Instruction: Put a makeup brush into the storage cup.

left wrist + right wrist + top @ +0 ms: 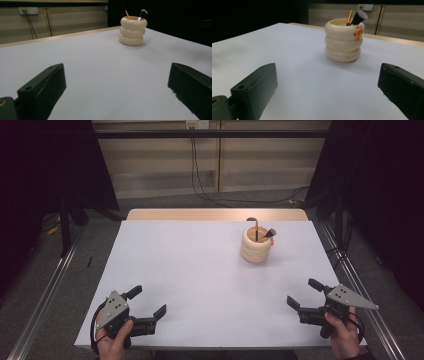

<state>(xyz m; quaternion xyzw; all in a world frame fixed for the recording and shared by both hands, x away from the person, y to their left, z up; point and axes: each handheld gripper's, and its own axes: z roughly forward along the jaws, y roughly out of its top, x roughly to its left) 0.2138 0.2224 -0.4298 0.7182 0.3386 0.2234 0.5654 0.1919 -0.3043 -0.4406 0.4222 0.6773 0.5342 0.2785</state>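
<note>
Left hand-held gripper and right hand-held gripper: both at the near edge of the white worktop, jaws spread wide, nothing held. Cream ringed holder: upright on the far right part of the worktop, well apart from both, carrying a black-bristled brush and an orange-handled stick. Progress, as judged: nothing yet grasped or removed; reach, grip and any handling of the holder's contents all remain.

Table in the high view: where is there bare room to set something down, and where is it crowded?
The white table is bare across its whole left half and the middle, between the left gripper and right gripper. The one occupied spot is far right, where the cream ringed holder stands with a brush in it.
</note>
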